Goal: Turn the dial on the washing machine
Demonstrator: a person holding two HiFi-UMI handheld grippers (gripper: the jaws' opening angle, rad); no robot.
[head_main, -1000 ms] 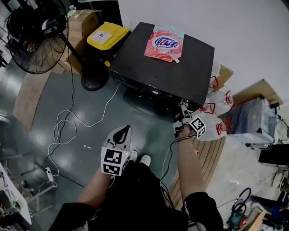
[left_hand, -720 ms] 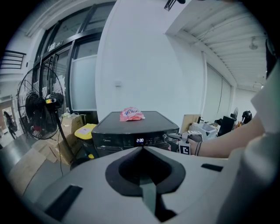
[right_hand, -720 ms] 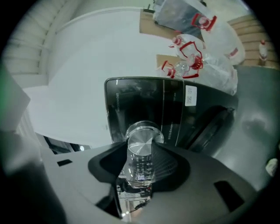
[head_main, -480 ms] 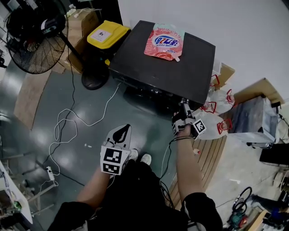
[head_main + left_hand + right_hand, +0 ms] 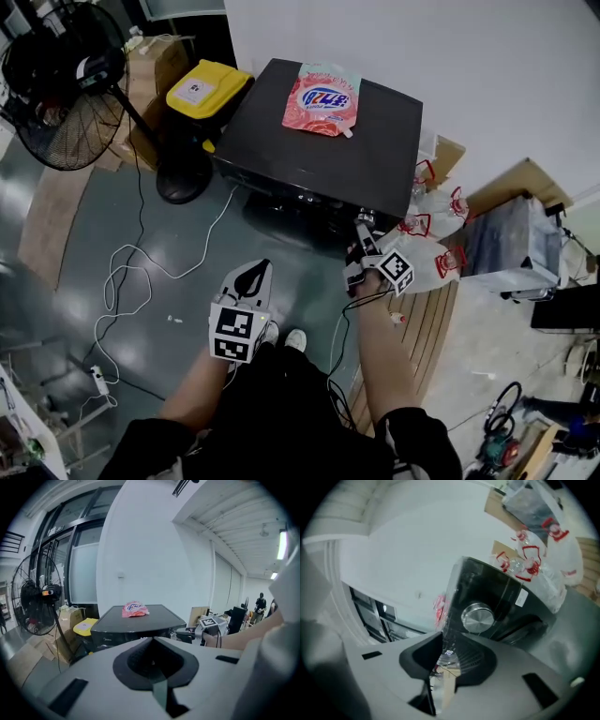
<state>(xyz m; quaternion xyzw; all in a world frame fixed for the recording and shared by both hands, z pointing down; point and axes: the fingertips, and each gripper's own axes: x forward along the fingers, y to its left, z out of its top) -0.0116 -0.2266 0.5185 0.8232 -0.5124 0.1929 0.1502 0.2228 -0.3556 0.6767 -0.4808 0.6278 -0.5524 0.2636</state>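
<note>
At the front right corner of the washing machine (image 5: pixel 319 141), you have your right hand-held gripper (image 5: pixel 362 234) up against the control panel. Its own view looks along the jaws at the silver dial (image 5: pixel 477 618), which sits on the machine's dark front face. The dial is just beyond the jaw tips and a little off their line. Those jaws have just been closing and now stand narrowly apart, released, with nothing between them, so the dial isn't in the gap yet. By my read that gap looks too tight for the knob, and you'd want it wider before you go in. The machine leans hard over in that view, so the gripper is rolled. I'd guess that's to leave yourself room for the twist.

Your left hand-held gripper (image 5: pixel 255 272) hangs low, well back from the machine's front and over the floor by your feet. It's clenched on nothing, and probably parked there because a dial is a one-gripper job.

On the machine's lid a pink detergent pouch (image 5: pixel 321 99) lies toward the back, clear of the panel. Plastic bags (image 5: pixel 436 220) slump against the machine's right side, close to your right wrist, so mind them as you turn.
</note>
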